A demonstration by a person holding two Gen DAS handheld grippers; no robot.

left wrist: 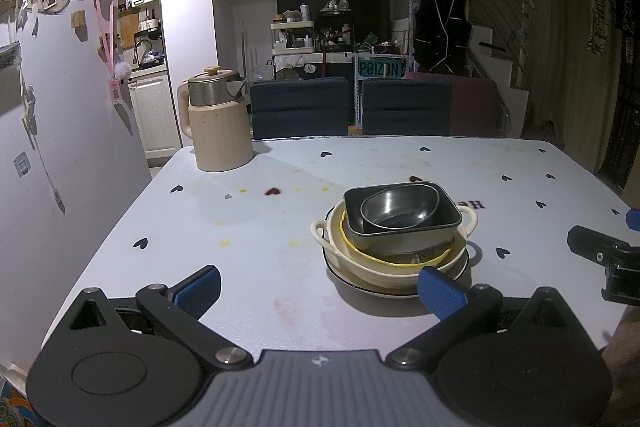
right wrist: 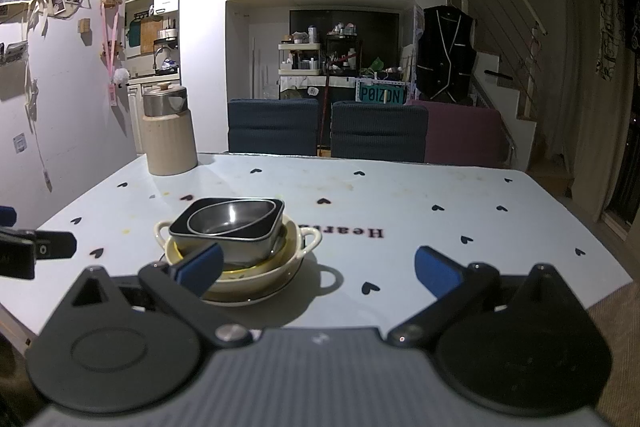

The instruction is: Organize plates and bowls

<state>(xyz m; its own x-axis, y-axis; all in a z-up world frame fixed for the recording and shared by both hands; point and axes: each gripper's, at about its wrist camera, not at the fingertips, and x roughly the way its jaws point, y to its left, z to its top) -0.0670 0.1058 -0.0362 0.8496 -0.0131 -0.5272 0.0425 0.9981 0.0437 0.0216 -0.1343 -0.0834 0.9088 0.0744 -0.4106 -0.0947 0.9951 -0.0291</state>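
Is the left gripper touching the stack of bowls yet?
Cannot tell. In the left wrist view the left gripper is open, and its right finger overlaps the stack of bowls, hiding any gap. The right wrist view shows only its edge.

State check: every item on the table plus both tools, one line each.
Left tool: open, empty.
Right tool: open, empty.
Small round metal bowl: nested in the dark rectangular dish.
Dark rectangular dish: tilted inside the cream two-handled bowl.
Cream two-handled bowl: upright on the black-rimmed plate.
Black-rimmed plate: bottom of stack.
Beige kettle: upright, lidded.
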